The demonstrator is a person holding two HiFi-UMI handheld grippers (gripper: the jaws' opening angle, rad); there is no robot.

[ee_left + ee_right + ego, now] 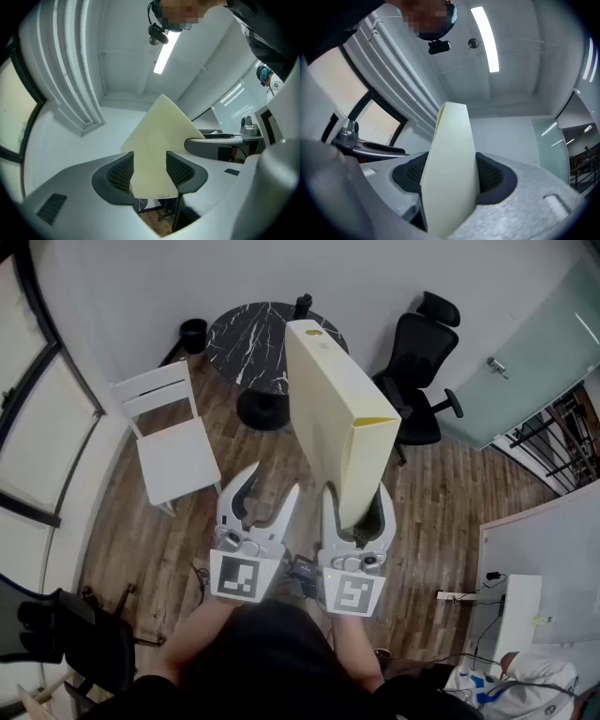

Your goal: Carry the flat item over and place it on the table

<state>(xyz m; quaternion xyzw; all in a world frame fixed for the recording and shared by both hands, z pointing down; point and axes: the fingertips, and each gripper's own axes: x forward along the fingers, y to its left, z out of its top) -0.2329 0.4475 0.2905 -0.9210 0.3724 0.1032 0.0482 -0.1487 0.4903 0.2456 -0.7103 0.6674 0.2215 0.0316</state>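
Because only my right tongs pinch the flat cream box, and only at its lower end, the long slab rears up above them like a lever. My guess is that a jolt on the way could make it swing or slide out between the pads. My left tongs are spread wide with nothing between them, just beside the box at its nine o'clock, so they lend no support.

The round black marble table lies at about eleven o'clock from my hands, well apart. The white chair at ten o'clock stands near it, and a wide swing of the box might clip its back. A small dark thing at the table's far rim could be knocked on landing.

Counted: one box, two tongs, one round table and one white chair. There are two black chairs, an office chair at one o'clock and another chair at eight o'clock.
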